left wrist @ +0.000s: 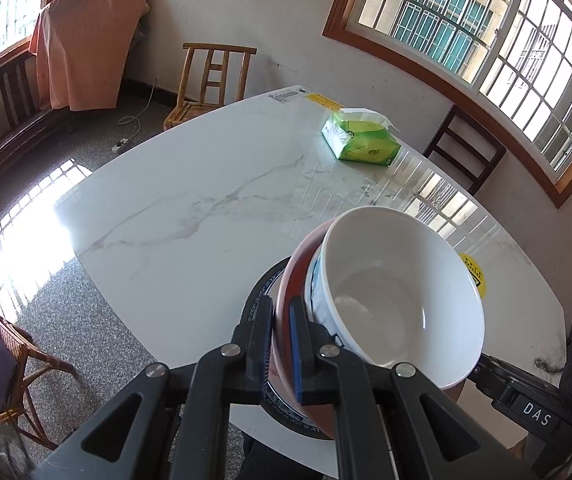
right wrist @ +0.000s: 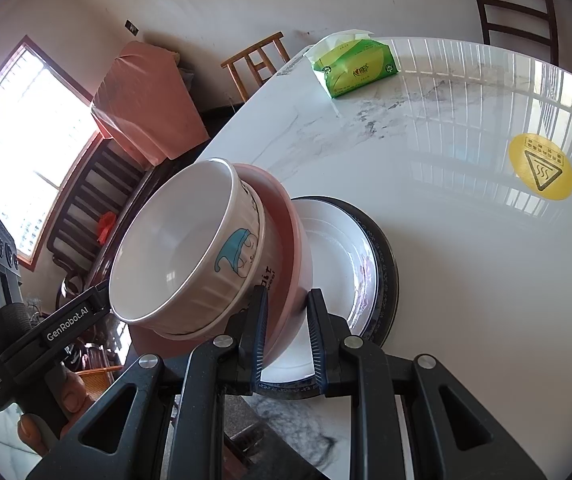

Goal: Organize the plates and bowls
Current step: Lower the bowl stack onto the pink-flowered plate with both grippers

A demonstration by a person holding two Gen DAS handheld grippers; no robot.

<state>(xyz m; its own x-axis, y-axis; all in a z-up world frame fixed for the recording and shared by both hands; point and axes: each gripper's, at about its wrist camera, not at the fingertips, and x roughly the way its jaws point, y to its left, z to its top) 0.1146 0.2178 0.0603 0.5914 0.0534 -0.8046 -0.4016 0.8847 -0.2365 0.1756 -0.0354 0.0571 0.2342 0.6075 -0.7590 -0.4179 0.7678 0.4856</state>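
A pink bowl [left wrist: 297,264] [right wrist: 286,216] with a white bowl [left wrist: 385,292] [right wrist: 174,248] nested in it is tilted over a stack of plates. The white bowl bears a blue cartoon. My left gripper [left wrist: 280,304] is shut on the pink bowl's rim on one side. On the opposite side my right gripper [right wrist: 286,300] clamps the same rim. Beneath lie a white plate [right wrist: 333,256] and a dark-rimmed plate [left wrist: 260,284] [right wrist: 385,264] on the marble table [left wrist: 186,200] [right wrist: 445,260]. I cannot tell whether the pink bowl touches the plates.
A green tissue pack [left wrist: 359,140] [right wrist: 353,66] lies at the far side of the table, and a yellow warning sticker [right wrist: 541,166] is to the right. Wooden chairs [left wrist: 210,80] [right wrist: 513,4] stand around. A dark smudge [right wrist: 317,444] marks the near edge.
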